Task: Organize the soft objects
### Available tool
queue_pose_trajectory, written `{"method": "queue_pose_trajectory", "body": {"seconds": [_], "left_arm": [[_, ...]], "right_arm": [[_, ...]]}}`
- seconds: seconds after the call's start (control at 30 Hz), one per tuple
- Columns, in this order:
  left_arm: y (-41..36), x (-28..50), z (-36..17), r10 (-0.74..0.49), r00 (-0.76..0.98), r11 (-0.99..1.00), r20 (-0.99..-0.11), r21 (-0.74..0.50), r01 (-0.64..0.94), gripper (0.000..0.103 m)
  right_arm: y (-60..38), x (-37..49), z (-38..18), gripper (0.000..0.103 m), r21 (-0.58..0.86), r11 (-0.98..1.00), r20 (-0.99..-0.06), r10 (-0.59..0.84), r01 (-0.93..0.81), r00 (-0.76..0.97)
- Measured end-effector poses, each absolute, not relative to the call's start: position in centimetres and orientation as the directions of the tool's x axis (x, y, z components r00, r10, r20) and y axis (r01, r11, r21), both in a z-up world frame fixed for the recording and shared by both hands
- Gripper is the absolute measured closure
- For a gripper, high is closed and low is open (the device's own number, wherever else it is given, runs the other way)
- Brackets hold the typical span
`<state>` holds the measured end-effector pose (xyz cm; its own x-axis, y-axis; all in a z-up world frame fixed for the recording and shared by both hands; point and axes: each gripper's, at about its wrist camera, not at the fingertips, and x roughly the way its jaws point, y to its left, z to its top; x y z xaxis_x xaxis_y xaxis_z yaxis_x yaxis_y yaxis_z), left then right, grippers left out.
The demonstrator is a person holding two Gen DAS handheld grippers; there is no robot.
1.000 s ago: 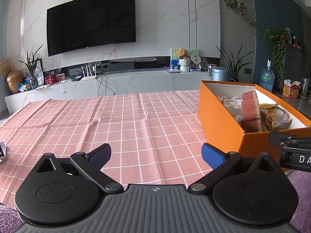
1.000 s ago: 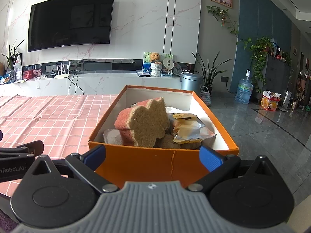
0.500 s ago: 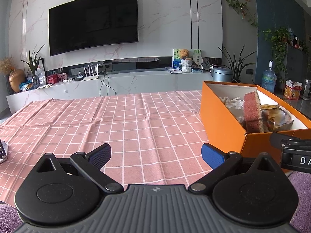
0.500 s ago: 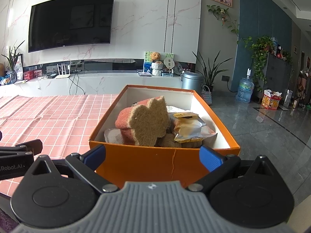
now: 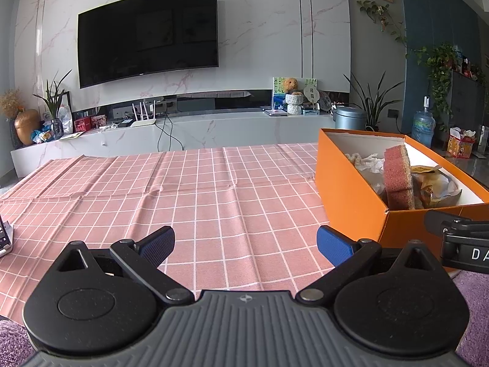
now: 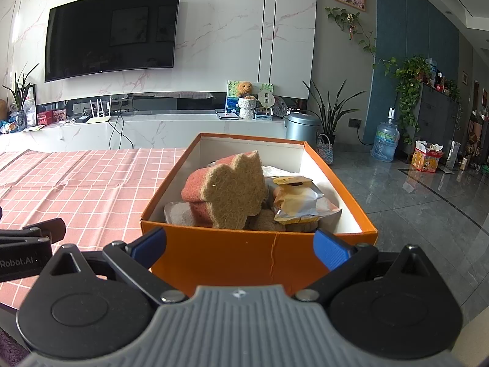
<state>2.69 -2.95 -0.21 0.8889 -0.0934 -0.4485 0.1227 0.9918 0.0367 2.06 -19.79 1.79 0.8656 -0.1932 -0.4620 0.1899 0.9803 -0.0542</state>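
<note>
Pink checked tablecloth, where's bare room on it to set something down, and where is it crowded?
The tablecloth lies bare from the left gripper out to its far edge, bordered on the right by the orange box. The box is crowded: a sponge, a foil packet and crumpled paper fill it.

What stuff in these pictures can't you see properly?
- Bottom of the orange box: right wrist view, hidden under the sponge and wrapper.
- Grey object: left wrist view, cut off by the left edge.
- Wrapper's print: too small to read.
</note>
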Motion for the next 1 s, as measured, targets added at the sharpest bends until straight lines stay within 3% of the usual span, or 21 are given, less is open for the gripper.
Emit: {"method": "queue_pose_trajectory", "body": {"seconds": [1.0], "left_arm": [[-2.67, 2.39, 0.27, -0.081, 0.895, 0.993, -0.439, 0.043, 0.111, 0.000]], "right_arm": [[-19.87, 1.96, 1.54, 0.002, -0.044, 0.981, -0.468, -0.186, 0.187, 0.864]]}}
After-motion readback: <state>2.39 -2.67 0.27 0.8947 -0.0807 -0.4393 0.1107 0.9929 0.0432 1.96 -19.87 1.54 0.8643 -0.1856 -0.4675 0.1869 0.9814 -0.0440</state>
